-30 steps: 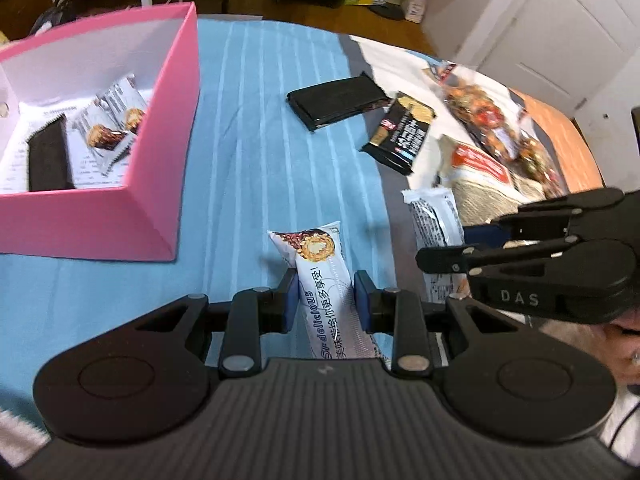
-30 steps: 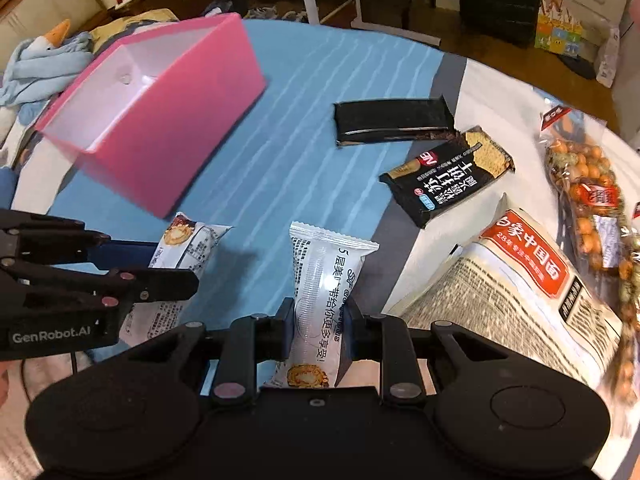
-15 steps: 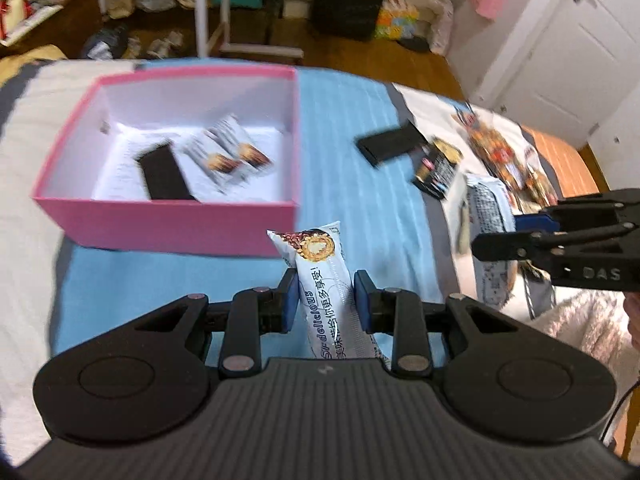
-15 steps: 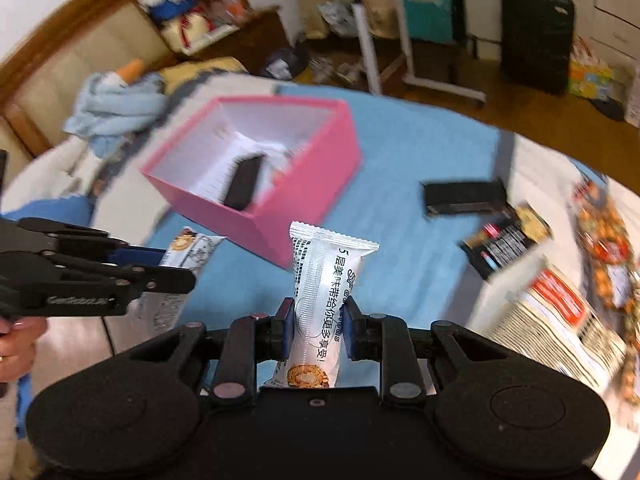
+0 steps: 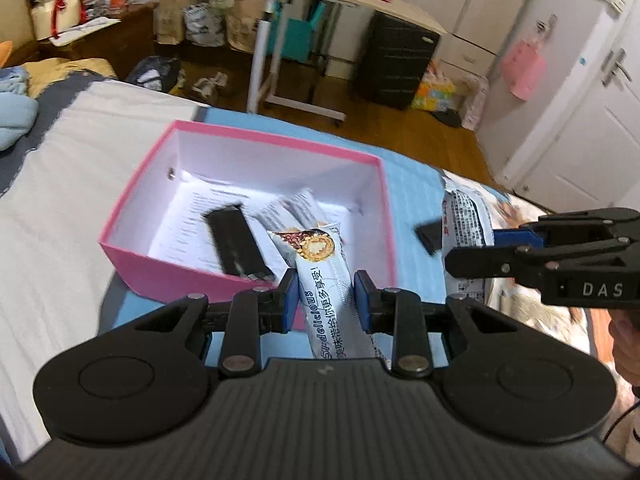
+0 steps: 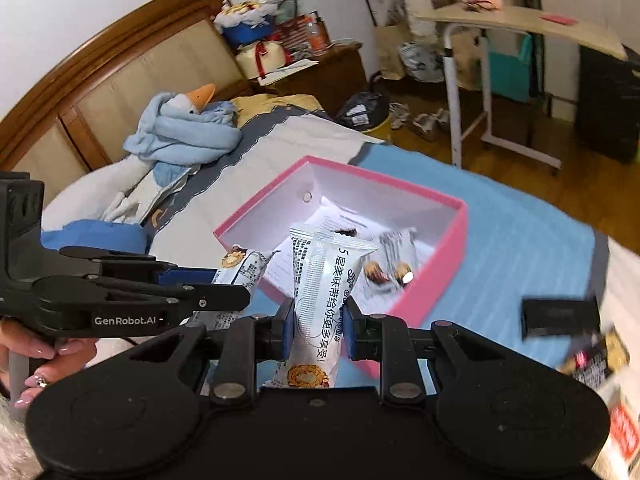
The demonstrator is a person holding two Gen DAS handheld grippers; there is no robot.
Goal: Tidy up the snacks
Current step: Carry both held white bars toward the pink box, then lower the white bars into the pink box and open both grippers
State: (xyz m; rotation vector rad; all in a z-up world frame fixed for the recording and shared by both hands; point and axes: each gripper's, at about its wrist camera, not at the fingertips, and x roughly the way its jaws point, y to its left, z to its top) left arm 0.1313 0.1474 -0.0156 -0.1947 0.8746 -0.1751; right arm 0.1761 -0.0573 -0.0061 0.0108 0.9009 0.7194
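Two white snack bars: the left gripper (image 5: 326, 294) clamps one snack bar (image 5: 328, 280) printed "delicious", the right gripper (image 6: 316, 322) clamps another bar (image 6: 324, 288). Both hang before the one pink box (image 5: 132, 216) at frame centre, which contains one black packet (image 5: 236, 240). The grippers read "DAS" and "GenRobot.AI".

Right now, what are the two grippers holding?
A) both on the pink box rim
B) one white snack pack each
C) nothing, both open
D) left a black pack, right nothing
B: the left gripper clamps a white snack pack, and the right gripper clamps another white pack, near the pink box.
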